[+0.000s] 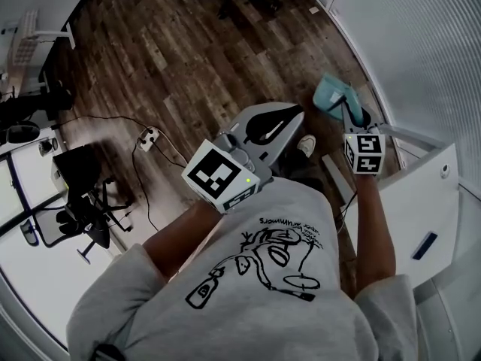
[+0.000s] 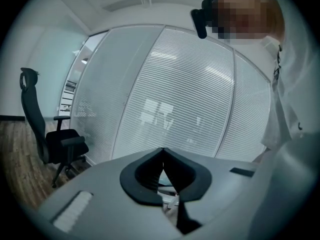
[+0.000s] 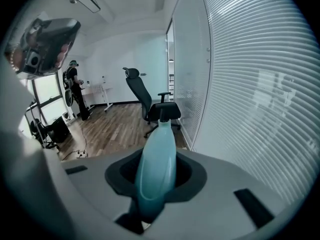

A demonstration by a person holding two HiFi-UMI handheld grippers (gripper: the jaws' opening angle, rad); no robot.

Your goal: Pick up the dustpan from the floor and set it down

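While the right gripper point(image 3: 156, 184) clamps the teal dustpan point(image 1: 332, 94) by its handle, the pan hangs beside the glass wall point(image 1: 421, 51) | left gripper point(image 2: 162, 171): jaws together, empty | handling: likely light, stiff, smooth plastic; handle is the sound hold

**What We Cannot See Well**

In the head view, the right gripper point(image 1: 355, 119) covers part of the pale blue-green plastic dustpan point(image 1: 331, 95), so its whole shape does not show. In the right gripper view only one long smooth piece of it shows. Its low end goes down out of sight between the jaws. It also hides the foot of the black office chair point(image 3: 156, 109) behind it. A person point(image 3: 75, 86) far across the room is too small to tell much about. In the left gripper view, a small pale bit point(image 2: 169, 202) sits below the pressed-together jaws of the left gripper point(image 2: 162, 159). It is too blurry to name. The grey shirt point(image 1: 248, 292) hides the legs, and only one white shoe point(image 1: 306, 145) peeks out.
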